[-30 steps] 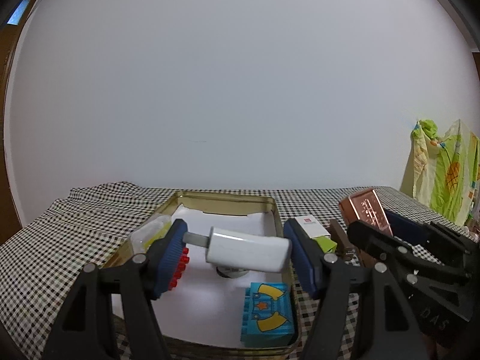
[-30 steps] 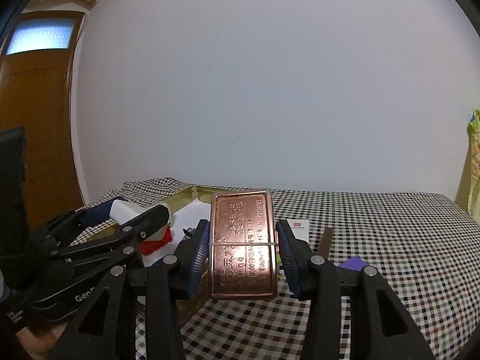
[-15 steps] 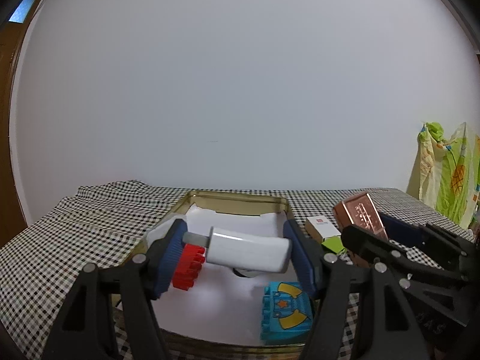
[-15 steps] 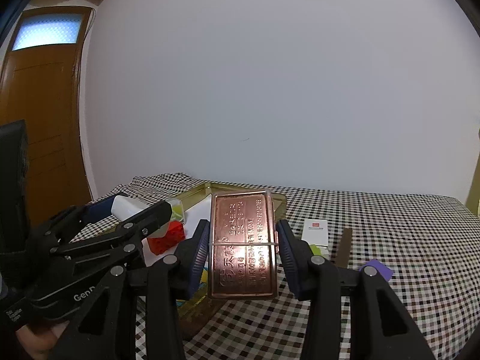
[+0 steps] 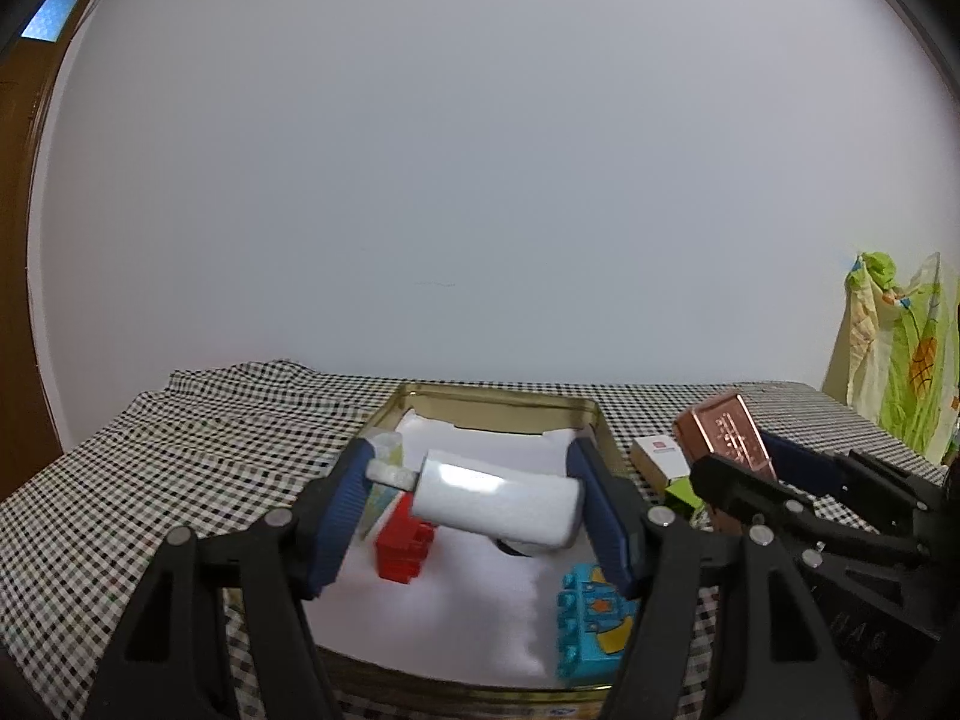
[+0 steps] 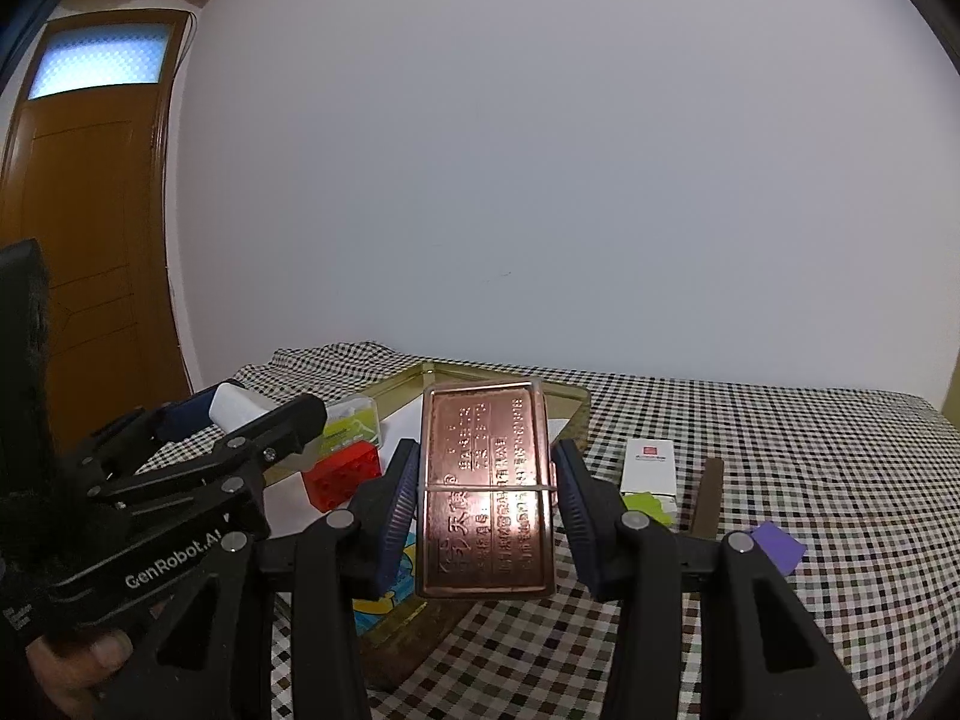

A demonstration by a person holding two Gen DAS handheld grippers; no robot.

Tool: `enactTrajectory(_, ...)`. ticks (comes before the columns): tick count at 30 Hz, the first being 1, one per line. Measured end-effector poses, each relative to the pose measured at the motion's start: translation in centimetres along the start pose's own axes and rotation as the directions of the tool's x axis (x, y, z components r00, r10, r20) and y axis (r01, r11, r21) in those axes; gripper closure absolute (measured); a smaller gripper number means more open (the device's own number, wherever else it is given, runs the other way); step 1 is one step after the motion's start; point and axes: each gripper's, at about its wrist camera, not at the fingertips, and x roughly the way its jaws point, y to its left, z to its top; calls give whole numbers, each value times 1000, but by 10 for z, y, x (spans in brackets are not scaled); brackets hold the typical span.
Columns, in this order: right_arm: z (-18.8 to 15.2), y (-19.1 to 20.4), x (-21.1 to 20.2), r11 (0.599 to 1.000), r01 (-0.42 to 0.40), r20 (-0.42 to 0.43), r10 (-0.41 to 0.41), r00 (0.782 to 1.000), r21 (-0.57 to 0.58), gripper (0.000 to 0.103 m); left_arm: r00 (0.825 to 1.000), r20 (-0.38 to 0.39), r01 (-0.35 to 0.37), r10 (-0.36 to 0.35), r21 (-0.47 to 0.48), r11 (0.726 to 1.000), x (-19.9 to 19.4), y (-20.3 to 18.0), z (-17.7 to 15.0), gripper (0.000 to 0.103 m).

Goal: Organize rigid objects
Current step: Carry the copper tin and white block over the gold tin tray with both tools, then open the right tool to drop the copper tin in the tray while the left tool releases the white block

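Note:
My left gripper (image 5: 474,516) is shut on a white plastic bottle (image 5: 498,504), held crosswise above a gold tin tray (image 5: 498,399) lined with white paper. In the tray lie a red brick (image 5: 405,546), a blue brick (image 5: 591,624) and a clear box with yellow-green contents (image 5: 387,450). My right gripper (image 6: 486,504) is shut on a copper-coloured tin (image 6: 486,480), held above the tray's right edge (image 6: 570,420). The tin also shows in the left wrist view (image 5: 726,432).
On the checked cloth (image 6: 810,480) right of the tray lie a white box with a red mark (image 6: 651,468), a green item (image 6: 648,507), a brown strip (image 6: 708,498) and a purple piece (image 6: 777,546). A wooden door (image 6: 84,276) stands at left.
Both grippers have risen and drawn back a little with their loads. More of the tray shows; the red brick is now clear of the left finger.

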Motion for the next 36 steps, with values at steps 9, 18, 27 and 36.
enactTrajectory(9,7,-24,28,996,-67,-97,72,993,60,55,991,-130,-26,30,34,999,25,24,17,36)
enactTrajectory(18,21,-20,72,995,-89,-245,98,965,48,55,941,-337,30,-21,21,999,80,33,23,36)
enactTrajectory(27,21,-10,95,996,-80,-319,86,944,30,55,923,-383,8,22,76,997,93,33,13,36)
enactTrajectory(36,31,-19,74,991,-103,-285,123,951,84,33,951,-291,-79,102,89,993,64,38,21,0)
